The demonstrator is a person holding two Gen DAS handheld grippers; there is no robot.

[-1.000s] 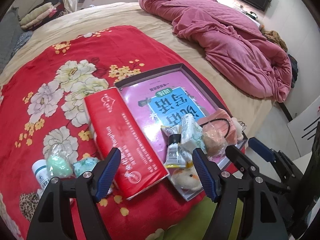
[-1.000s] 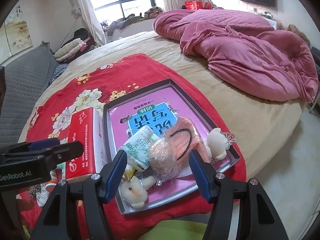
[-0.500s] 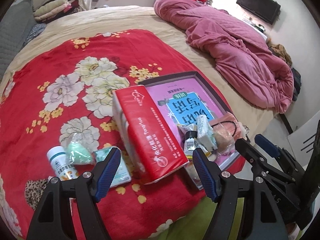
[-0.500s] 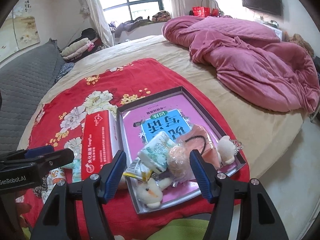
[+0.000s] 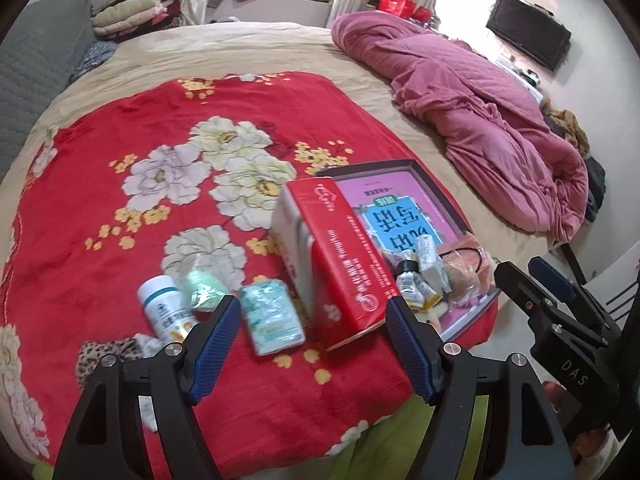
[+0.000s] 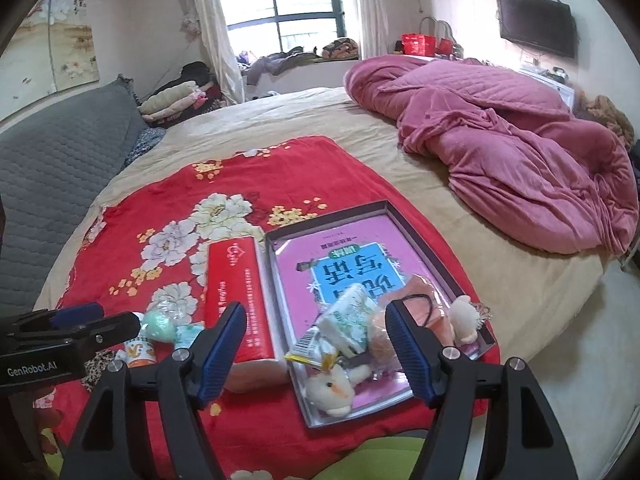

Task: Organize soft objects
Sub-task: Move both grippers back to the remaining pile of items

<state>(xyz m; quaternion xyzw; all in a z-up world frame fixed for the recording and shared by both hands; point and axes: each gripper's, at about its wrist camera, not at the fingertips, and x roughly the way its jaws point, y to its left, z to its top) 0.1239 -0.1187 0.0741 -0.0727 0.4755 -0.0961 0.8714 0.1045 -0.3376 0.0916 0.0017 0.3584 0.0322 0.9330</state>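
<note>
Altogether, two plush toys and one tissue pack show.

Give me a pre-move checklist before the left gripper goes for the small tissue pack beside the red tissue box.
1. Left gripper empty, fingers apart: ok.
2. Small tissue pack in view, flat on the red blanket: ok.
3. Room around the pack: not ok; the red tissue box sits close on one side, the green packet and white bottle on the other.
4. Right gripper clear of the pack: ok; empty, jaws opening, over the tray.
5. Space left in tray: ok, far half bare.
</note>
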